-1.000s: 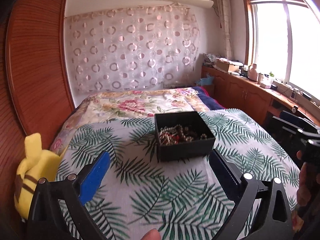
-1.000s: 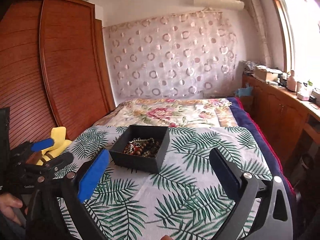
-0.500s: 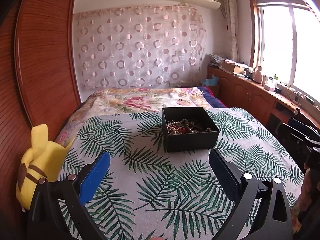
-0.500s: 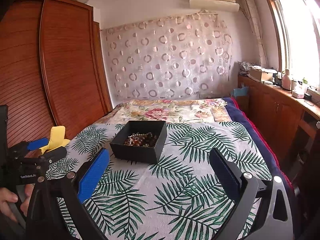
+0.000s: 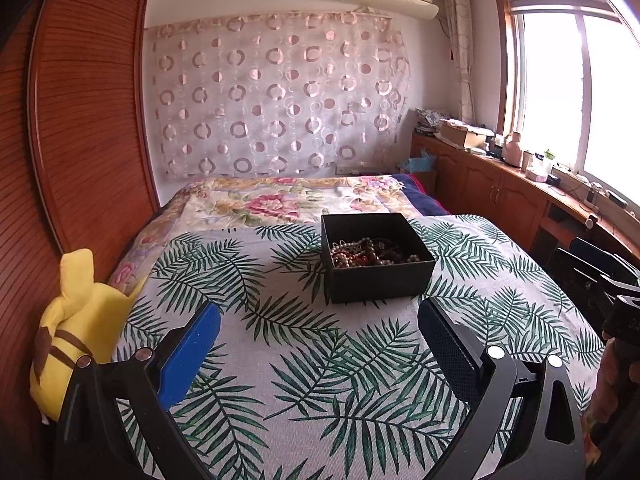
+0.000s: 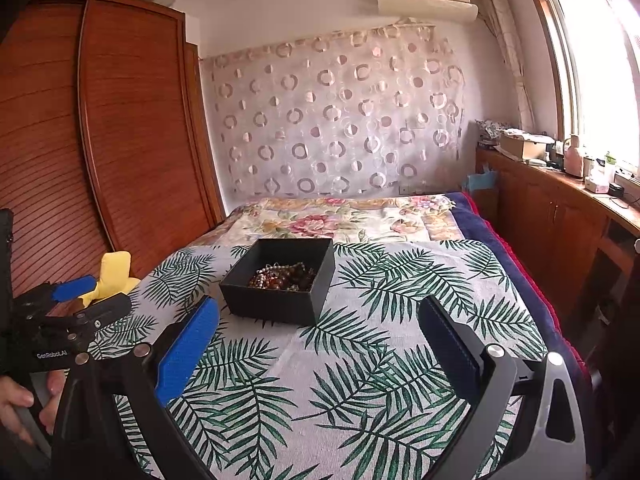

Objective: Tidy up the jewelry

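A black open box (image 5: 378,258) sits on my leaf-print bedspread (image 5: 320,360), holding a tangled heap of beaded jewelry (image 5: 370,252) in pearl, red and brown. My left tongs (image 5: 318,332) and right tongs (image 6: 318,330) both gape wide, empty, short of the box.

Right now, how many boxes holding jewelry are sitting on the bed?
1. A single black box of tangled bead jewelry sits on the palm-leaf cloth, ahead of both open tongs. No other box shows on the bed.
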{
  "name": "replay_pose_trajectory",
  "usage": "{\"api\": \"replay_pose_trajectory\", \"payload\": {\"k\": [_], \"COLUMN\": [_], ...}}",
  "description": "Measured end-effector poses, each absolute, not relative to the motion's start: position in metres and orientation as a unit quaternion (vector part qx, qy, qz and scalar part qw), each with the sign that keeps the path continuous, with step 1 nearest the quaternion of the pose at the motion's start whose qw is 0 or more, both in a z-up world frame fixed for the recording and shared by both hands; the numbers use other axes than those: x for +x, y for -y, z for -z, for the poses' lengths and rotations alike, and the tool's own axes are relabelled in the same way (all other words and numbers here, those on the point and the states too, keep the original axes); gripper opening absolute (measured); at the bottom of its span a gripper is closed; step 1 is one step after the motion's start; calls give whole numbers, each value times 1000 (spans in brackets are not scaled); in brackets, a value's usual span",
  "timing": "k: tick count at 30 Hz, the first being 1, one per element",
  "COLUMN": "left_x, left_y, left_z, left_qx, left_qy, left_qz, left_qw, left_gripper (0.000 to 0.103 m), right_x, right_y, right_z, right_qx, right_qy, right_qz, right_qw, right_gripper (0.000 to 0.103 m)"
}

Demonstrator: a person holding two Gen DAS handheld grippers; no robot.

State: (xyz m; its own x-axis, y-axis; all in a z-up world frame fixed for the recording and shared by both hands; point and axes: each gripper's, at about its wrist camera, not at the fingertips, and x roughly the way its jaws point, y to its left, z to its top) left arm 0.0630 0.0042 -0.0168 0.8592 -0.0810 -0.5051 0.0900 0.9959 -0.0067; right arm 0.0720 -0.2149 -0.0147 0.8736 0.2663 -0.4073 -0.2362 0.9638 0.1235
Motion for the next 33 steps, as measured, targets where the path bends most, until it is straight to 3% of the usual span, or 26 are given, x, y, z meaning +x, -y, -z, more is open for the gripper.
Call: {"api": "replay_pose_trajectory", "payload": {"k": [33], "left_x": [62], "left_y": [-7], "left_z": [11], "left_qx": [0], "left_qy": [-249], "left_qz": [35], "left_qw": [968], "left_gripper": [96], "right_x": [71], "right_y": [214], "right_z": [16], "right_qx": [34], "right_qy": [-213], "right_qz": [-131], "right_qw": [968], "right_gripper": [101]}}
